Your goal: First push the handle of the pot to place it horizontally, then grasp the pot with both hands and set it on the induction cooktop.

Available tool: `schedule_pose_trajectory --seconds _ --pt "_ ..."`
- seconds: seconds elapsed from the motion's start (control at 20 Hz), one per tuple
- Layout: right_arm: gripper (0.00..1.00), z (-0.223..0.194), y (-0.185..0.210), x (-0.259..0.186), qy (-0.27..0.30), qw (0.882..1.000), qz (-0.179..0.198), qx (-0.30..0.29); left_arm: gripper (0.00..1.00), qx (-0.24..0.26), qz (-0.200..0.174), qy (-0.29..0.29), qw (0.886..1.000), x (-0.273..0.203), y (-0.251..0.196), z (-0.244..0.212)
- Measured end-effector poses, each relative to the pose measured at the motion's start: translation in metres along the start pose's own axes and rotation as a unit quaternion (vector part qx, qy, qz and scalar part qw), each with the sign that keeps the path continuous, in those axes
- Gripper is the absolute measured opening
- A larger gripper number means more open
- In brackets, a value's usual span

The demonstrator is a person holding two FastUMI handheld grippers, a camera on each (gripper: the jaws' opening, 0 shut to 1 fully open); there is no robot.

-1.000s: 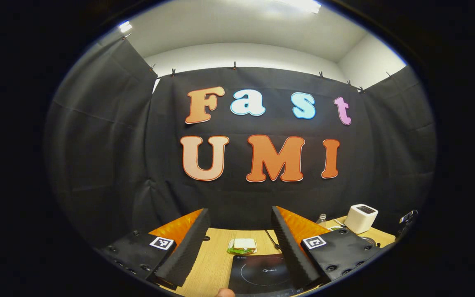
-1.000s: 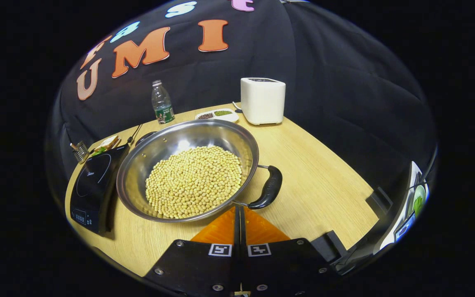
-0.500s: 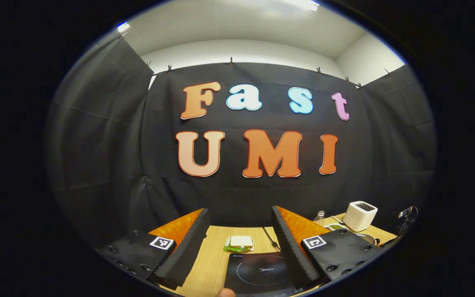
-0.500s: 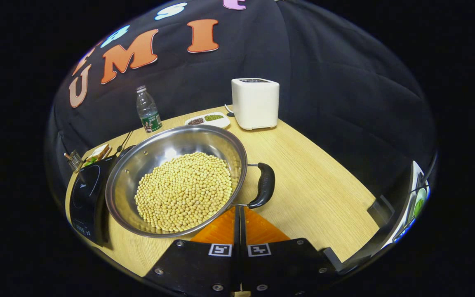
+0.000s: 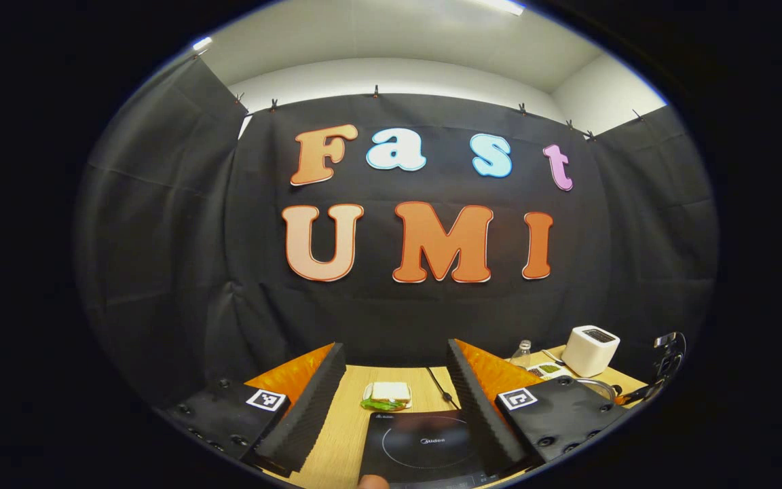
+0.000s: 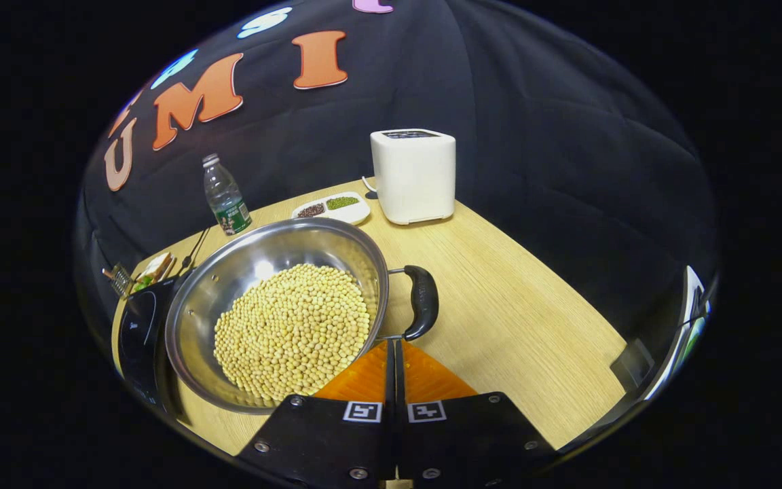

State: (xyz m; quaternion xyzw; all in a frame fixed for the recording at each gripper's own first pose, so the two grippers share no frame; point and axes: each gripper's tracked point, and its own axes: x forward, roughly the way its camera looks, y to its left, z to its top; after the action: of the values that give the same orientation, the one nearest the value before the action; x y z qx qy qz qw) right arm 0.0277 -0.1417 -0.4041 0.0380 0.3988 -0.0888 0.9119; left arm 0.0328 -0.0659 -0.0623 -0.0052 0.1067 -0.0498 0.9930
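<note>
With my right gripper (image 6: 392,353) pressed shut, tips against the near end of the pot's handle (image 6: 421,301), I can nudge it round; the pot (image 6: 275,305) sits just right of the induction cooktop (image 6: 134,326). My left gripper (image 5: 394,401) waits with fingers spread, empty, over the cooktop for the two-handed lift.
</note>
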Motion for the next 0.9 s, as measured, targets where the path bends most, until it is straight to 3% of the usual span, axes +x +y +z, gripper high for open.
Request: schedule_pose_trajectory --seconds 0.9 --pt "0.0 0.031 -0.001 0.036 0.007 1.0 -0.005 0.016 0.98 0.004 -0.035 0.055 0.998 0.026 -0.038 -0.05"
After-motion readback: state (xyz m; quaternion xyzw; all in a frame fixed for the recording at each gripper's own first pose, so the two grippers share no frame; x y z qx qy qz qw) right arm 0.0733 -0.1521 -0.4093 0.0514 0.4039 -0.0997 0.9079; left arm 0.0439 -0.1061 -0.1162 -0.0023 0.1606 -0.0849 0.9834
